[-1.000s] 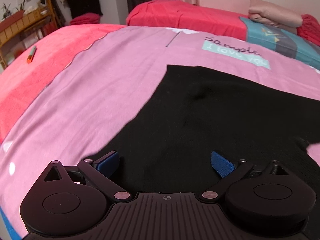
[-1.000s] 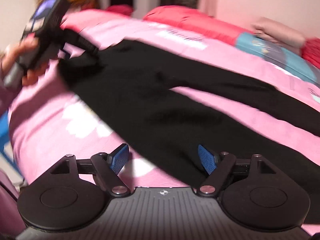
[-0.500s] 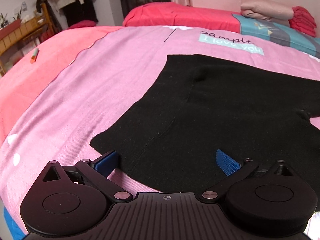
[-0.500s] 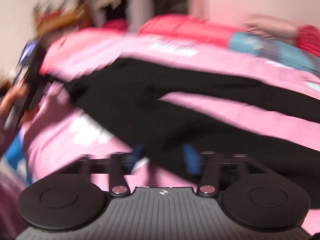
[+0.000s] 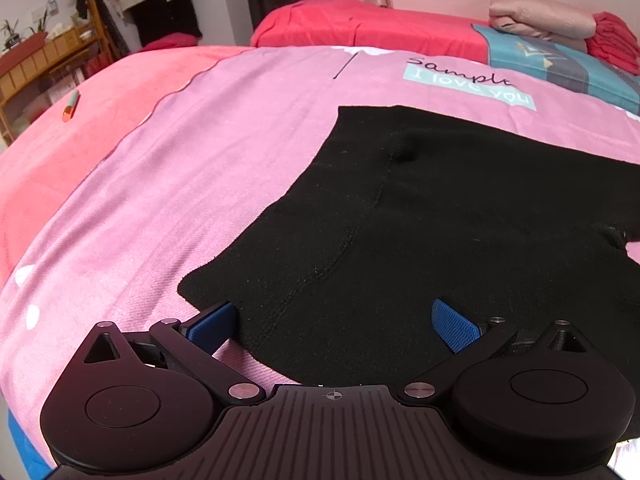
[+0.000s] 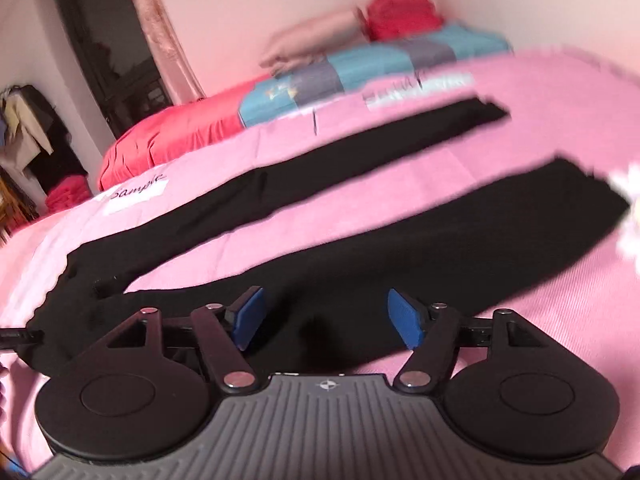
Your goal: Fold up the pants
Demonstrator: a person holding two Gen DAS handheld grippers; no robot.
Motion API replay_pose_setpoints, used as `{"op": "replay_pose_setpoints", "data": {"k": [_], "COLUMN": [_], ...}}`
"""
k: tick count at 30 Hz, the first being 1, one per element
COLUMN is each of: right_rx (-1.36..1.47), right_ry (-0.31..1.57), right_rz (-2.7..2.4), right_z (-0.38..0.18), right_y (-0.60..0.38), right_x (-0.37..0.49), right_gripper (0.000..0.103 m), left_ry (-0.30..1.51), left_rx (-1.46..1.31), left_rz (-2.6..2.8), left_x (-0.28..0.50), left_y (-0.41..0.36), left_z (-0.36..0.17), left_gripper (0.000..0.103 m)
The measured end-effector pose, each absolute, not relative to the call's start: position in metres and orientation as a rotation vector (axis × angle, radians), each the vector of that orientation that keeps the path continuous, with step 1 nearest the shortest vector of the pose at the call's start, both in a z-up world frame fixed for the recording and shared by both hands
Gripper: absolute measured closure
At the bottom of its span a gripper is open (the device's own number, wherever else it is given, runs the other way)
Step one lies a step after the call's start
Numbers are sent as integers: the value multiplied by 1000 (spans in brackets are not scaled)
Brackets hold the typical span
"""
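The black pants lie flat on the pink bedspread, legs splayed apart toward the far right, so nothing is folded yet. The left gripper hovers wide open at the near waistband corner, likely lining up a pinch there. The right gripper hangs over the near leg by the crotch, jaws wide and empty, probably to lift that leg across.

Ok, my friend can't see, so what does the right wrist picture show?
Black pants lie flat on a pink bedsheet, their two legs spread apart toward the far side. The right hand-held gripper is open above the nearer leg. The picture is a bit blurry.
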State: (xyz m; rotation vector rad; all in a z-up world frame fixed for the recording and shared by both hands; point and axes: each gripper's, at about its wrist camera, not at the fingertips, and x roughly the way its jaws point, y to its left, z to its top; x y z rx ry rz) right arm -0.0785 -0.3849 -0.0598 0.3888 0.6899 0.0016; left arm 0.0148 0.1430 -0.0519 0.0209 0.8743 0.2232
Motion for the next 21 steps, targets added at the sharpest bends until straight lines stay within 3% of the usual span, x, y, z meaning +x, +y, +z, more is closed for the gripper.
{"op": "replay_pose_setpoints", "data": {"k": [3,5,7,14,15,16,17,18,21], "right_rx": [343,440,522,615,604,608,601,565,633], "right_ry": [712,654,602,554,559,551,550,553,503], "right_rz": [-93,-193,-299,-399,-376,-358,-367,-386,-445], "right_z": [-61,-56,-52,-67,-69,-71,-75,-75,-79], "right_y": [-403,-429,-451,-475,-473,-473,-473,-475,-501], "right_x": [-81,-95,-111,-105,-99,-96,-94,-93,-117], "right_gripper": [74,59,27,25,35,59,72,96,96], "left_ry": [864,868,885,934,941,947,952,958,964], "left_rx": [11,4,-10,-46,-50,-50,-51,-54,-58], "left_rz": [237,250,268,314,319,322,324,325,323], "left_x": [12,11,13,23,24,25,26,27,27], "left_y": [143,142,142,141,141,141,141,142,142], "left_z": [-53,-52,-51,-48,-48,-48,-48,-48,-48], "left_gripper": [0,0,0,0,0,0,0,0,0]}}
